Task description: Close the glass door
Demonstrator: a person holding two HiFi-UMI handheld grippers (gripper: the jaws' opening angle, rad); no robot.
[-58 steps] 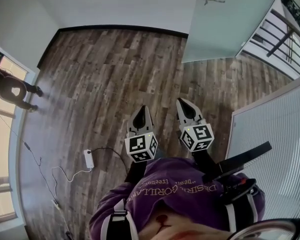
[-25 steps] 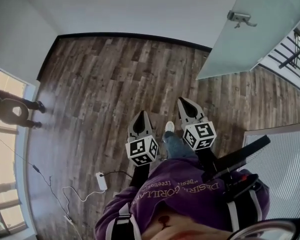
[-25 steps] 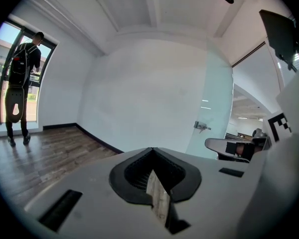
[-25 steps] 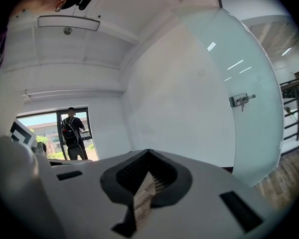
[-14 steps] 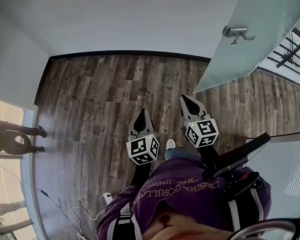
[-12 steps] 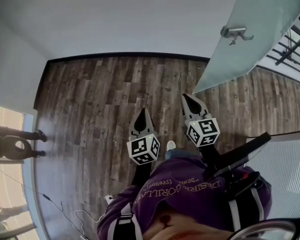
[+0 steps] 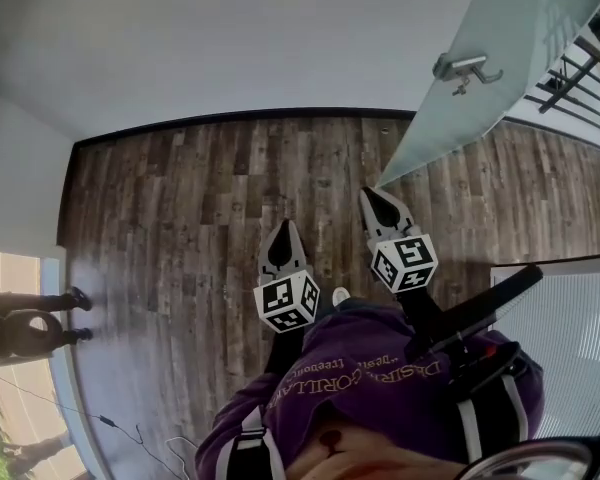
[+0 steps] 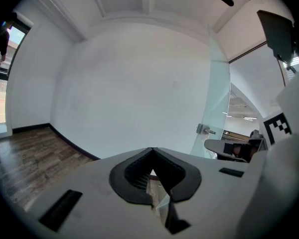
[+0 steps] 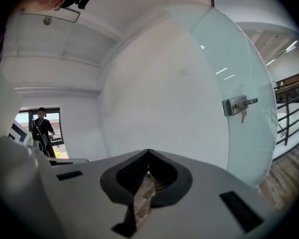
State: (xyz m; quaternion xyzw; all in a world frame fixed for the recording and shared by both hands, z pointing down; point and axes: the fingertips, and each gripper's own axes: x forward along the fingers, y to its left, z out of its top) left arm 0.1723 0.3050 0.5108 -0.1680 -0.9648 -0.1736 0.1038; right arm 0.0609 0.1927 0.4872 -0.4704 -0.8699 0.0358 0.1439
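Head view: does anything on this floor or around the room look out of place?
Only a loose cable trailing across the wood floor at lower left, an untidy trip hazard; the glass door stands open.

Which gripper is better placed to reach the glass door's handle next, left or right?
Right, probably. In the head view the glass door and its handle stand ahead on the right, nearer the right gripper than the left gripper. Both grippers are shut, empty, touching nothing.

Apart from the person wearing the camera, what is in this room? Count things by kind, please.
Grippers: 2, left gripper and right gripper
Glass door: 1
Door handle: 1
Railing: 1
Bystander: 1
Floor cable: 1
Total: 7
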